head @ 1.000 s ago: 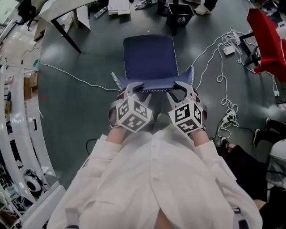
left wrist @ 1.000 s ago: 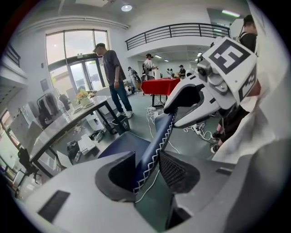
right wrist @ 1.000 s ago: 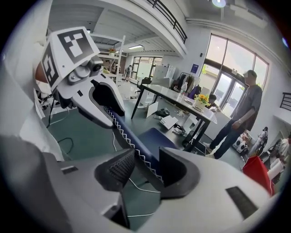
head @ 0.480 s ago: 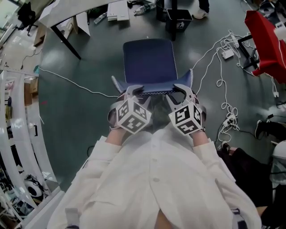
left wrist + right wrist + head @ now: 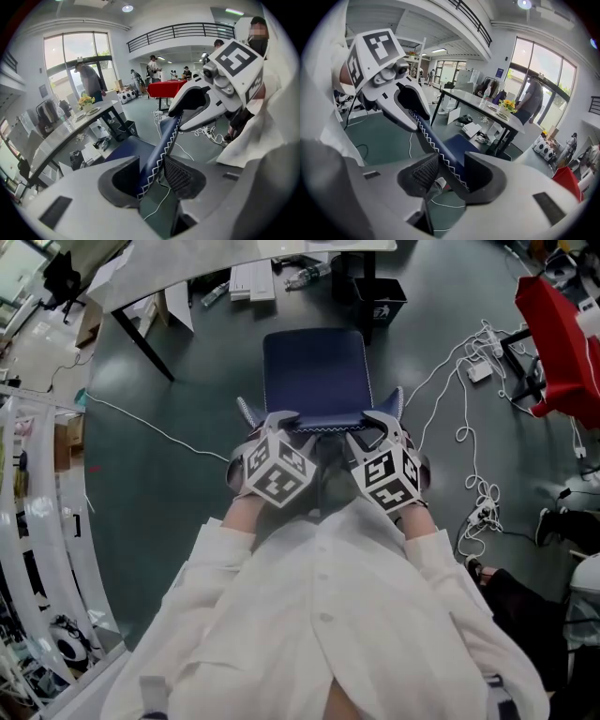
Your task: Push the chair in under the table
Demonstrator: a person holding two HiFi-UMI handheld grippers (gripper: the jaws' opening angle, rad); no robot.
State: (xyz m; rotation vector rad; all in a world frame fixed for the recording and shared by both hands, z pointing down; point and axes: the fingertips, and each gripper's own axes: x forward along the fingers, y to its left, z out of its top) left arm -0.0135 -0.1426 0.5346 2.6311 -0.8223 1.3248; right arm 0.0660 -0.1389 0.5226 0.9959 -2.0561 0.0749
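Note:
A chair with a dark blue seat [image 5: 314, 371] stands on the grey floor, facing a light table [image 5: 187, 263] at the top of the head view. Its backrest [image 5: 323, 420], edged in white zigzag stitching, is nearest me. My left gripper [image 5: 281, 418] is shut on the backrest's left part and my right gripper [image 5: 373, 420] on its right part. In the left gripper view the stitched backrest edge [image 5: 161, 145] runs between the jaws of the left gripper [image 5: 150, 176]. The right gripper view shows the backrest [image 5: 436, 140] within the right gripper [image 5: 450, 176], with the table [image 5: 487, 110] beyond.
A black bin [image 5: 380, 292], papers [image 5: 251, 279] and a slanted table leg [image 5: 141, 329] sit under the table. White cables [image 5: 459, 381] trail over the floor at the right, near a red object [image 5: 558, 324]. A white curved rack [image 5: 37, 521] lines the left side.
The chair and both grippers have moved forward towards the table, whose edge now shows more at the top of the head view. Both grips on the backrest look the same.

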